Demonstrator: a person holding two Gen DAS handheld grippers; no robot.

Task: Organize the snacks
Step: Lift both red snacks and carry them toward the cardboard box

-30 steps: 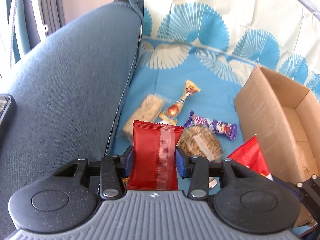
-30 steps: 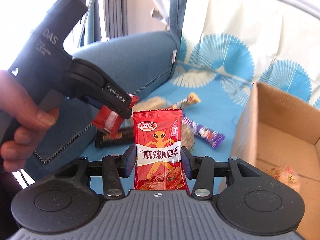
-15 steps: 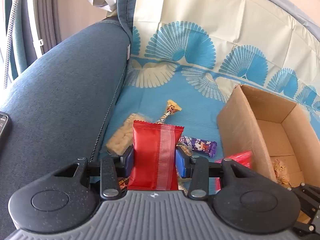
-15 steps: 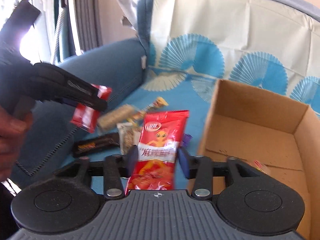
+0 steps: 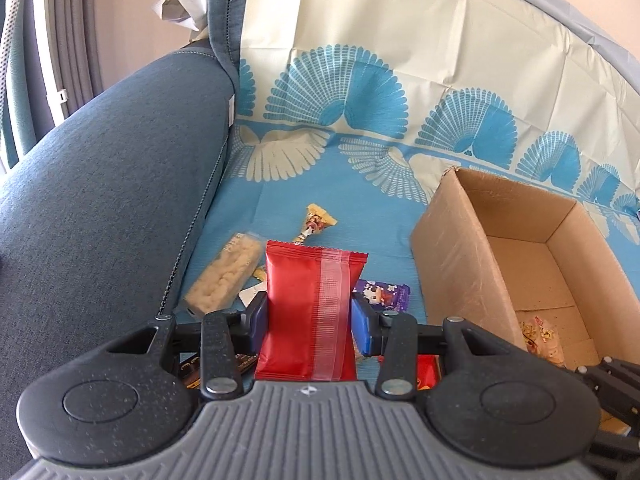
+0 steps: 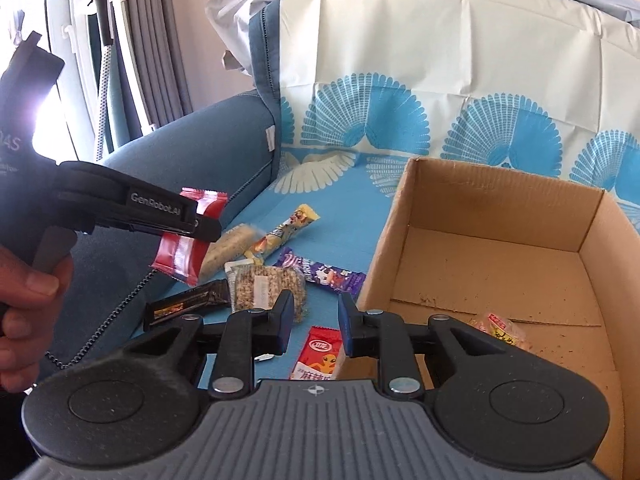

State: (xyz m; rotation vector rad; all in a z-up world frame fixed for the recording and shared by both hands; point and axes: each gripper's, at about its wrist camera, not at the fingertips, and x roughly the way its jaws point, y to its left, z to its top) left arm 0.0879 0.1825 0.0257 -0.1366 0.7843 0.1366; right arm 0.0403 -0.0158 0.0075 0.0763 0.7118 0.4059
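My left gripper (image 5: 308, 316) is shut on a plain red snack packet (image 5: 312, 300), held upright above the blue cloth; the right wrist view shows the same gripper (image 6: 208, 232) and packet (image 6: 186, 242) at the left. My right gripper (image 6: 316, 320) has a narrow gap between its pads with nothing in it. A red packet with an alien print (image 6: 318, 354) lies on the cloth just below it, beside the open cardboard box (image 6: 500, 208), whose wall (image 5: 452, 264) also shows in the left wrist view. One small snack (image 6: 502, 330) lies inside the box.
Loose snacks lie on the cloth left of the box: a purple bar (image 6: 324, 276), a round grain cake (image 6: 264, 284), a dark bar (image 6: 188, 304), a pale puffed bar (image 6: 230, 248) and a yellow twisted candy (image 6: 286, 228). A blue sofa arm (image 5: 100, 200) borders the left; a hand (image 6: 24, 312) holds the left gripper.
The alien-print packet has left my right gripper and now lies on the cloth by the box; those jaws have narrowed. The left gripper has shifted a little with its red packet still held.
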